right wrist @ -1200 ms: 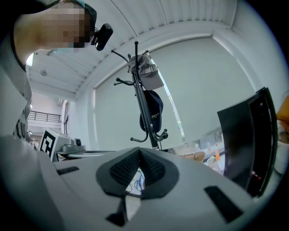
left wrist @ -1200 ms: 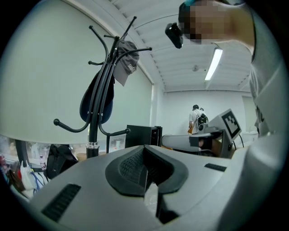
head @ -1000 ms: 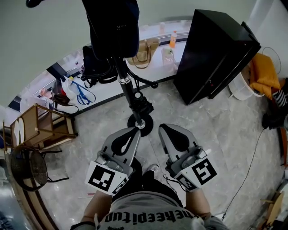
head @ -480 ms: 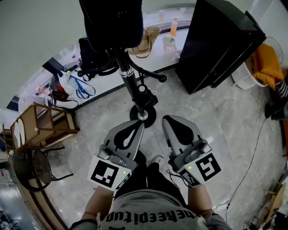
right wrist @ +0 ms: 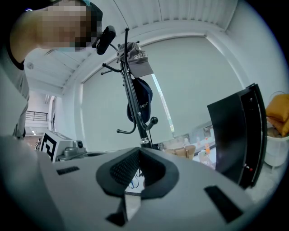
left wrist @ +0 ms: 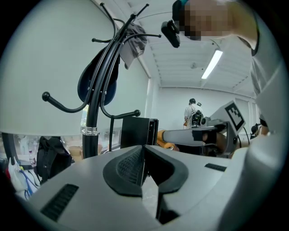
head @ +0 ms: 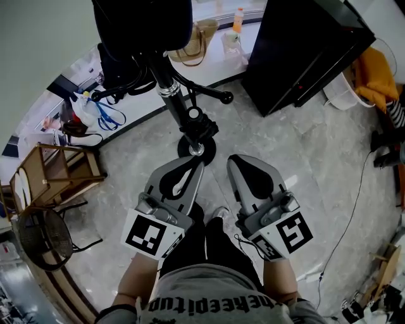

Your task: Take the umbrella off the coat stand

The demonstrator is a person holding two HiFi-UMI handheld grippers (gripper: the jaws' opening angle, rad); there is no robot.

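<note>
The black coat stand [head: 172, 95] rises from its round base [head: 192, 149] straight ahead of me. A dark navy bundle [left wrist: 96, 81] hangs from its upper hooks, and I cannot tell whether it is the umbrella; it also shows as a navy bundle [right wrist: 142, 102] in the right gripper view. A grey cap [right wrist: 137, 60] sits on top. My left gripper [head: 195, 166] is shut and empty, held just short of the base in the head view. My right gripper [head: 236, 162] is shut and empty beside it. Both point roughly level at the pole [left wrist: 91, 135].
A tall black cabinet [head: 304, 44] stands to the right of the stand. A woven bag [head: 193, 47] and a bottle [head: 238, 19] sit on the white ledge behind. A wooden stool [head: 54, 177] and a wire fan [head: 41, 237] are at the left; an orange cloth [head: 373, 73] lies far right.
Both grippers have sunk a little, staying shut and side by side. In the head view the coat stand has slid up and to the left.
</note>
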